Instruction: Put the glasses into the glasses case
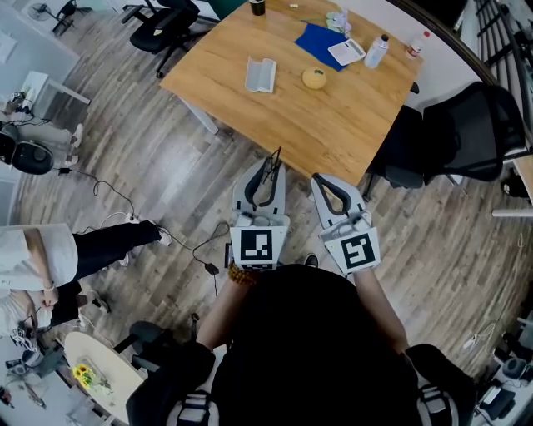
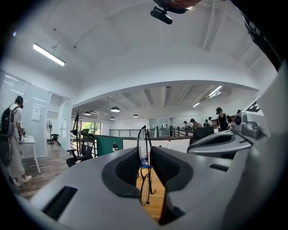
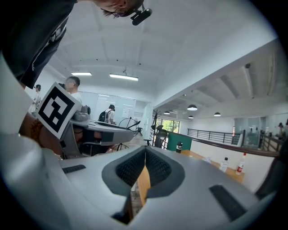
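Observation:
A thin black-framed pair of glasses (image 2: 145,179) stands on edge between the pads of my left gripper (image 2: 145,155), which is shut on it. In the head view the glasses (image 1: 272,166) stick out of the left gripper (image 1: 268,176), just short of the near corner of the wooden table (image 1: 333,125). The pale grey glasses case (image 1: 260,74) lies open on the table, well beyond both grippers. My right gripper (image 1: 323,183) (image 3: 144,157) is shut with nothing in it, beside the left one.
On the table lie a round yellow object (image 1: 314,78), a blue cloth (image 1: 321,42), a white card (image 1: 346,52) and two bottles (image 1: 376,50). Black chairs stand at the right (image 1: 466,133) and at the top left (image 1: 166,25). A person (image 1: 42,258) sits at the left, with cables (image 1: 125,208) on the floor.

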`<action>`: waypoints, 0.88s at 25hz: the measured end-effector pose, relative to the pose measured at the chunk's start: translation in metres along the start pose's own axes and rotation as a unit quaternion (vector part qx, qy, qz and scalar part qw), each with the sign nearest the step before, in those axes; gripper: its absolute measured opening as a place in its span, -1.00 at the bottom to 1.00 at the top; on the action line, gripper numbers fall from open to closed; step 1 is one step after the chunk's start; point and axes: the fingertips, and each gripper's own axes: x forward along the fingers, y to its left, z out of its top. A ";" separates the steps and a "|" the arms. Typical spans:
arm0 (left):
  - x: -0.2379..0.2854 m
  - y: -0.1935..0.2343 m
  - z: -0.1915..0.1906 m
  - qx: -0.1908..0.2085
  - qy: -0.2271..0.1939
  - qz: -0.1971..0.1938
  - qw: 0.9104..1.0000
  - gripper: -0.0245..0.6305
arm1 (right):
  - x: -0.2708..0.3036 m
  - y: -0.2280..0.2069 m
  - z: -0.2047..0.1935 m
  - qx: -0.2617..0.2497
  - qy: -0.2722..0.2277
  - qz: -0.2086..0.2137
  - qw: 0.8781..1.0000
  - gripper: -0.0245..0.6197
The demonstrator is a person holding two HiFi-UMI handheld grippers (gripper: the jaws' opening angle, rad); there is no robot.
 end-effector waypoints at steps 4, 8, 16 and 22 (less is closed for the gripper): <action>-0.002 0.030 0.000 -0.003 0.001 0.006 1.000 -0.66 | 0.027 0.013 0.003 0.003 0.004 0.014 1.000 -0.92; -0.006 0.068 -0.001 -0.011 -0.001 0.019 1.000 -0.66 | 0.061 0.031 0.006 -0.006 0.010 0.032 0.999 -0.92; -0.014 0.139 -0.002 -0.025 -0.010 0.026 0.999 -0.66 | 0.122 0.072 0.018 -0.024 0.012 0.083 0.996 -0.89; -0.019 0.183 -0.008 -0.037 -0.010 0.024 0.999 -0.66 | 0.167 0.107 0.019 -0.046 0.026 0.125 0.991 -0.85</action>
